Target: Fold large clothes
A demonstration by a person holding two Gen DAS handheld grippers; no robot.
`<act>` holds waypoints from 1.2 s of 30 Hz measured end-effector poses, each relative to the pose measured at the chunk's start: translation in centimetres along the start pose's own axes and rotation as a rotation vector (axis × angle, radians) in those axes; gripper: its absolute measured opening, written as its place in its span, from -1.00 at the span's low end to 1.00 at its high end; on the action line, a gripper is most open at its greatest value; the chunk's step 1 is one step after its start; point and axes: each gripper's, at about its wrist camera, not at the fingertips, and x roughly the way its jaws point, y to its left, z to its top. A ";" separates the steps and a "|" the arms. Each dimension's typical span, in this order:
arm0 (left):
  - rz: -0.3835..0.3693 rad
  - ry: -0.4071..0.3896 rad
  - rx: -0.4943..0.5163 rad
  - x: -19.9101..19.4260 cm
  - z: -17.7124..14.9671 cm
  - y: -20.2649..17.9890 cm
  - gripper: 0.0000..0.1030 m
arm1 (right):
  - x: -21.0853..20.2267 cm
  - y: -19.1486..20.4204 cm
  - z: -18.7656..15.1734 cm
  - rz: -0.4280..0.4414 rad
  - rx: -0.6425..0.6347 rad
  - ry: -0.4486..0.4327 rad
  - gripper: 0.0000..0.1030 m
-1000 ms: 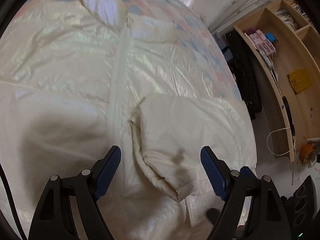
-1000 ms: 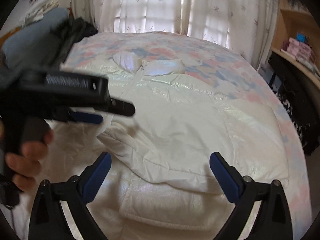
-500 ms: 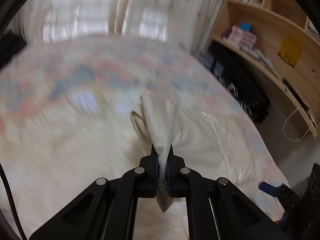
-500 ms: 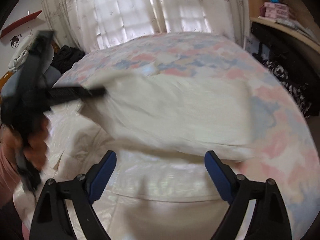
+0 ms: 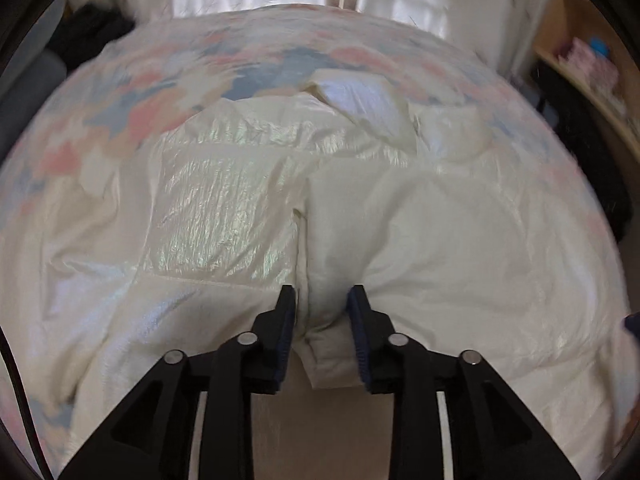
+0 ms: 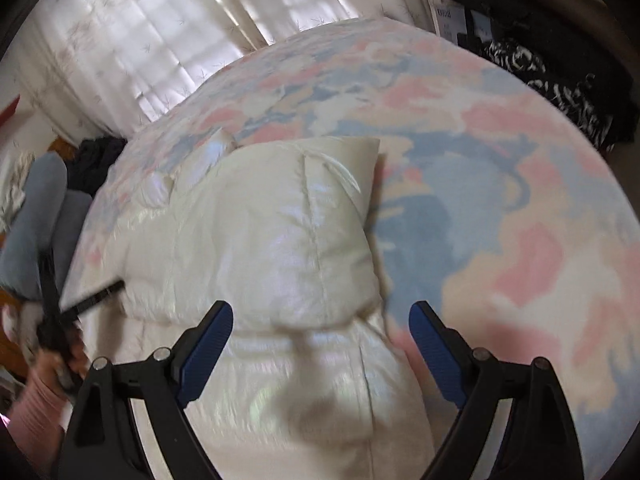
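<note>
**Sleeve Held Mid-Fold Over a Puffer Jacket**

While the cuff end is pinched between the blue pads, the left gripper (image 5: 322, 312) is seen partly closed on a thick bunch of the cream sleeve (image 5: 400, 248), which is laid across the right half of the cream jacket (image 5: 224, 216). The right gripper (image 6: 320, 344) is held wide open above the jacket's lower right part, with nothing between its fingers. The step in hand is judged to be the folding of a sleeve inward over the body. For the next move, the cuff would need to be set flat and released, and the hem then taken by both grippers. Farther off, the collar (image 5: 360, 104) is seen at the jacket's top, on the floral bedspread (image 6: 500, 200). Beyond that, curtains (image 6: 160, 32) are lit by a window.
</note>
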 end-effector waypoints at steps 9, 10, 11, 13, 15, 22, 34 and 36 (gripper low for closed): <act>-0.007 0.057 -0.050 2.7 1.8 -0.5 0.21 | 8.4 -2.6 6.0 0.040 0.187 0.065 0.72; -0.043 0.069 -0.070 3.3 1.8 -0.3 -0.15 | 9.2 -3.2 6.1 0.061 0.219 0.078 0.49; -0.055 0.081 -0.078 3.5 1.8 -0.5 -0.25 | 10.4 -3.9 6.3 0.113 0.267 0.100 0.12; -0.032 0.063 -0.060 3.5 2.0 -0.9 -0.54 | 11.5 -3.7 6.9 0.170 0.259 0.122 -0.50; -0.008 0.038 0.000 3.3 1.8 -2.0 -0.57 | 9.7 -1.2 7.9 0.077 0.101 0.025 -0.66; 0.070 0.023 0.081 3.4 0.7 -3.5 -0.40 | 12.4 0.2 6.9 -0.169 -0.037 0.077 0.09; 0.056 -0.125 0.133 -2.6 0.9 -6.9 -0.27 | 4.6 9.1 3.3 -0.069 -0.210 -0.105 0.17; 0.086 -0.108 0.155 -0.8 0.1 -8.2 -0.27 | 7.1 10.9 2.5 -0.049 -0.241 -0.061 0.17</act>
